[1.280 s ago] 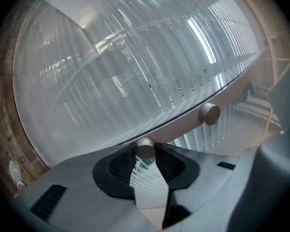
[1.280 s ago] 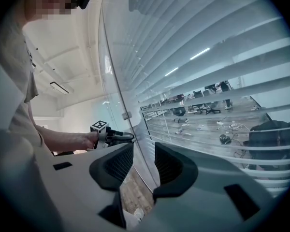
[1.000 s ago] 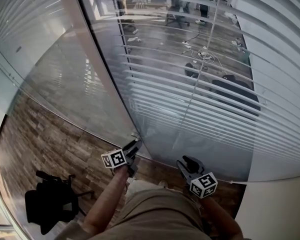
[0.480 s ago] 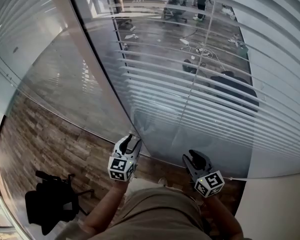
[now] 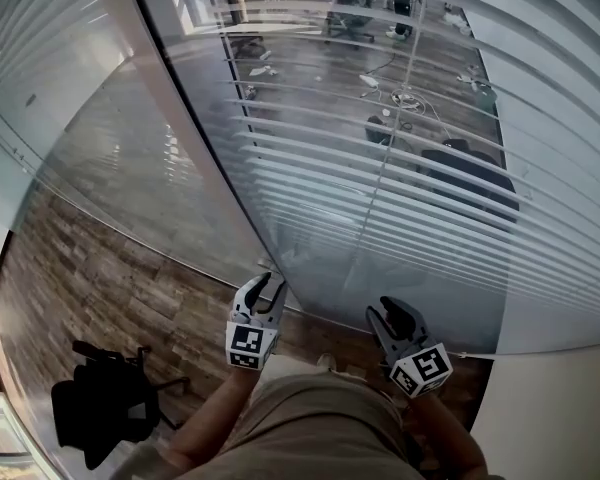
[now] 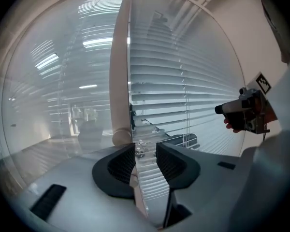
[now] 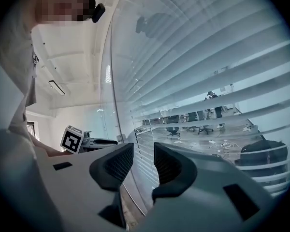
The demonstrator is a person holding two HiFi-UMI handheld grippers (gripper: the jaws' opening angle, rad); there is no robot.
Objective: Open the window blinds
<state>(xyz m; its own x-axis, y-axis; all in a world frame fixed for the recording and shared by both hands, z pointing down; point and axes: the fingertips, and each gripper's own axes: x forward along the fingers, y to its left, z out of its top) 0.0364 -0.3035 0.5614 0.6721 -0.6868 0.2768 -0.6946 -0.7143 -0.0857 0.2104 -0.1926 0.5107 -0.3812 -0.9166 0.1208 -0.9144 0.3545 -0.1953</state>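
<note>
White slatted blinds (image 5: 400,198) hang behind a glass wall, their slats tilted partly apart so an office shows through. A thin lift cord (image 5: 385,168) runs down them. My left gripper (image 5: 264,286) is at the blinds' lower left edge. In the left gripper view its jaws (image 6: 145,148) have just been closing. A clear thin wand (image 6: 139,151) stands in the gap, nearer the left pad, and the pads do not press on it. My right gripper (image 5: 385,311) is held before the blinds' lower part. Its jaws (image 7: 143,149) are slightly apart with nothing between them.
A white post (image 5: 170,98) divides the glass panels just left of the blinds. A black office chair (image 5: 100,398) stands on the wooden floor at lower left. Beyond the glass are office chairs and cables on the floor. The person's legs fill the bottom of the head view.
The left gripper has rolled, so its marker cube now sits below the jaws instead of beside them, and it has risen toward the blinds' left edge. The right gripper has risen slightly.
</note>
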